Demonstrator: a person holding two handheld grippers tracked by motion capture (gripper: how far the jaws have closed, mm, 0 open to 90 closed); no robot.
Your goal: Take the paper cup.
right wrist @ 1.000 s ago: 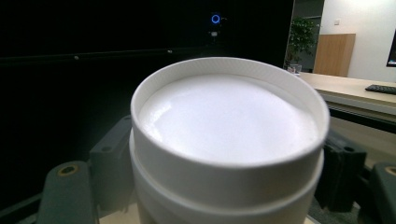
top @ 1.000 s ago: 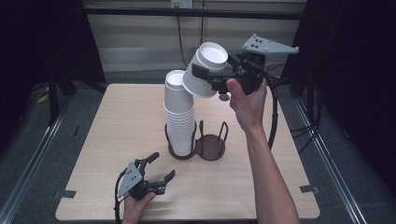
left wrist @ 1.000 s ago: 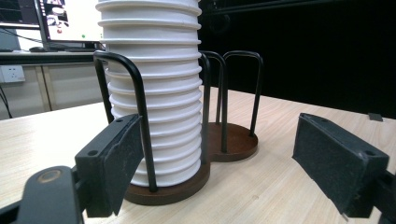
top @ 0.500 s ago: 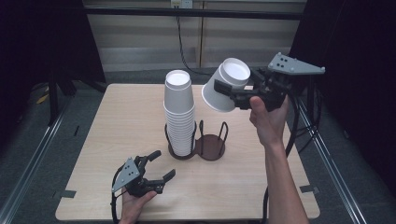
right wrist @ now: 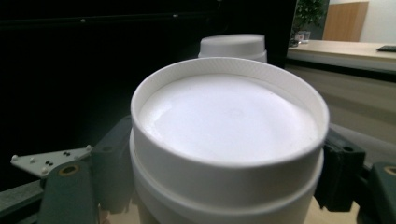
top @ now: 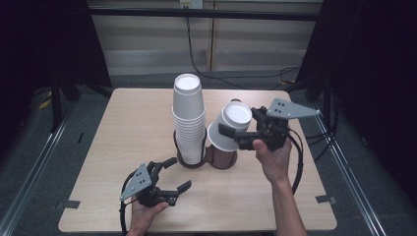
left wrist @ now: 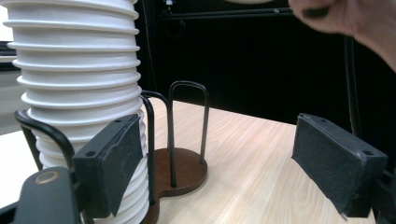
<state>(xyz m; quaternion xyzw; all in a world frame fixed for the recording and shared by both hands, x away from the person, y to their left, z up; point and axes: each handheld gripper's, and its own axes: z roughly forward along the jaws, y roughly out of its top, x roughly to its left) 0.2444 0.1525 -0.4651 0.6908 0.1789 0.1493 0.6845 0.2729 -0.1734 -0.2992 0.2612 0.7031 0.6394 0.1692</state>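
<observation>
- Right of centre in the high view, a white paper cup [top: 230,129] is pinched at its side walls by the right gripper [top: 231,136]; the cup is upside down and tilted, with its closed bottom toward the upper right and its wide mouth toward the lower left.
- Seen in the right gripper view, the same cup [right wrist: 229,135] sits between the two dark jaws, which press on it from the left and right; two rims show one under the other, so it may be more than one cup, I cannot tell for sure.
- Just under the cup's mouth stands the empty side of the brown cup holder [top: 223,158], a round base with thin black wire loops; in the left gripper view this empty place [left wrist: 182,169] is free.
- The long axis of the cup leans away from vertical, so I judge the next move needs the cup turned upright and its mouth brought straight down into the wire loops.
- At the left half of the holder, the tall stack of white cups [top: 189,118] stands upright, touching the loops.
- At the lower left of the high view, the left gripper [top: 173,175] rests low over the table [top: 123,123], its jaws spread wide and holding nothing; it is near the holder but apart from it.
- The right hand [top: 272,160] is clearly nearer to the empty place.
</observation>
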